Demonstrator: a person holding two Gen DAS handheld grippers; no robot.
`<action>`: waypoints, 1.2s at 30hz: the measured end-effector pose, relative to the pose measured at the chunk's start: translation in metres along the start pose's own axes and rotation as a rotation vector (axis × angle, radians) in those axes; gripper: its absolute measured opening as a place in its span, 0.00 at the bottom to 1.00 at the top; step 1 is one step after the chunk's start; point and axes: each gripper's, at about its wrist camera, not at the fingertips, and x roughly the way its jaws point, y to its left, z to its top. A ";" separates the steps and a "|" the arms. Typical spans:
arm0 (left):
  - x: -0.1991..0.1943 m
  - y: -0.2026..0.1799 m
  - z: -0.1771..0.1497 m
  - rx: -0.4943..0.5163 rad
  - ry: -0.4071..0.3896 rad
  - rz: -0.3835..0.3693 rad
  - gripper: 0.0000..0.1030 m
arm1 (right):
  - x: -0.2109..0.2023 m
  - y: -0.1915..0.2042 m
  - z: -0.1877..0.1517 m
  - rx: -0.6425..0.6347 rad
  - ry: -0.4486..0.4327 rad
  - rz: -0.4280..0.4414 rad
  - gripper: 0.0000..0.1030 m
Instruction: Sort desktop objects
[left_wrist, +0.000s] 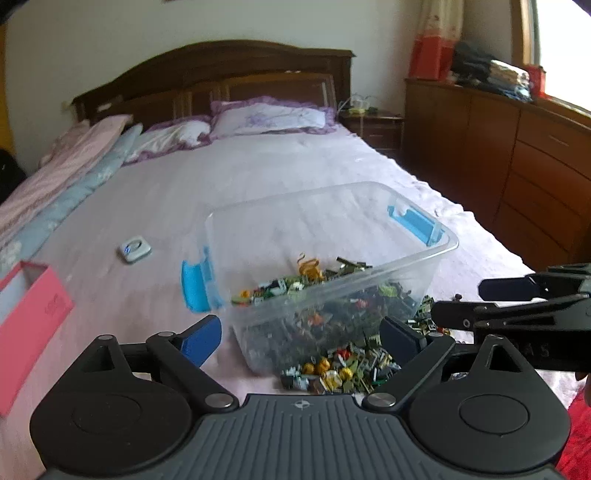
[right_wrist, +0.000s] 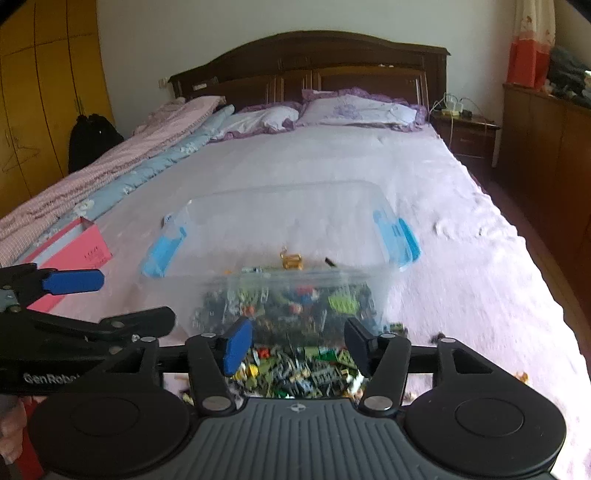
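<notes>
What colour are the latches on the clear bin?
Light blue latches on the clear bin; right wrist view shows both best.

Soft daylight fills the room, entering from a window (left_wrist: 565, 48) at the far right, which is blown out to white. Shadows on the bed (left_wrist: 258, 173) are faint. Both fisheye views bend the walls and darken the corners. The clear bin (right_wrist: 295, 236) and the small toy pieces (right_wrist: 295, 369) look smeared and soft.
</notes>
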 end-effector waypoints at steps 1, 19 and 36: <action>-0.002 0.001 -0.003 -0.014 0.003 0.001 0.94 | -0.002 0.001 -0.003 -0.005 0.005 -0.005 0.61; -0.016 0.000 -0.006 -0.098 0.080 0.078 1.00 | 0.001 0.005 -0.021 0.025 0.155 -0.043 0.84; -0.008 -0.010 -0.012 -0.076 0.139 0.097 1.00 | 0.008 0.003 -0.029 0.034 0.214 -0.045 0.86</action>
